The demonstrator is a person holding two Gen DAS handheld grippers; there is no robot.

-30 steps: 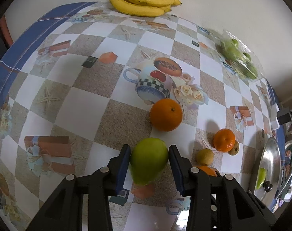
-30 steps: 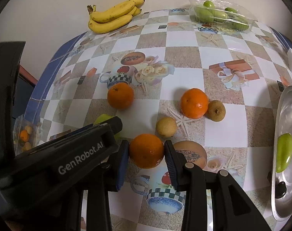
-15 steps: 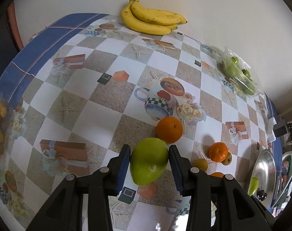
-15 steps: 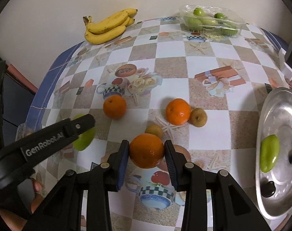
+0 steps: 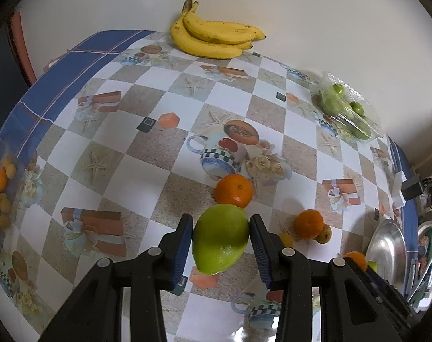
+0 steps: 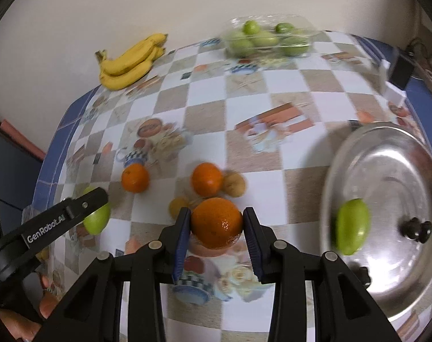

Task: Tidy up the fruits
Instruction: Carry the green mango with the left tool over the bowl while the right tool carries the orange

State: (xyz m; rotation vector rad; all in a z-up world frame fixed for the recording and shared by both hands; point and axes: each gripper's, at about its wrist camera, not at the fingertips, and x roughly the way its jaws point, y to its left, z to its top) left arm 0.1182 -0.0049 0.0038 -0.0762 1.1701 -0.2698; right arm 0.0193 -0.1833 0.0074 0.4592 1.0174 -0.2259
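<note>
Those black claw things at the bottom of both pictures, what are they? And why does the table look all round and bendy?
They are grippers: two-finger tongs that a person holds, one in each hand. No robot here. Each gripper carries a small wide-eyed camera looking along its fingers, and that lens bends the table round.

One picture comes from the left gripper. It is squeezing a big green fruit, lifted off the table. The other comes from the right gripper, which is squeezing an orange.

On the checked tablecloth lie bananas by the wall, a clear box of small green fruits, two more oranges and two small brownish-yellow fruits. To the right sits a shiny metal tray with one green fruit already on it.
</note>
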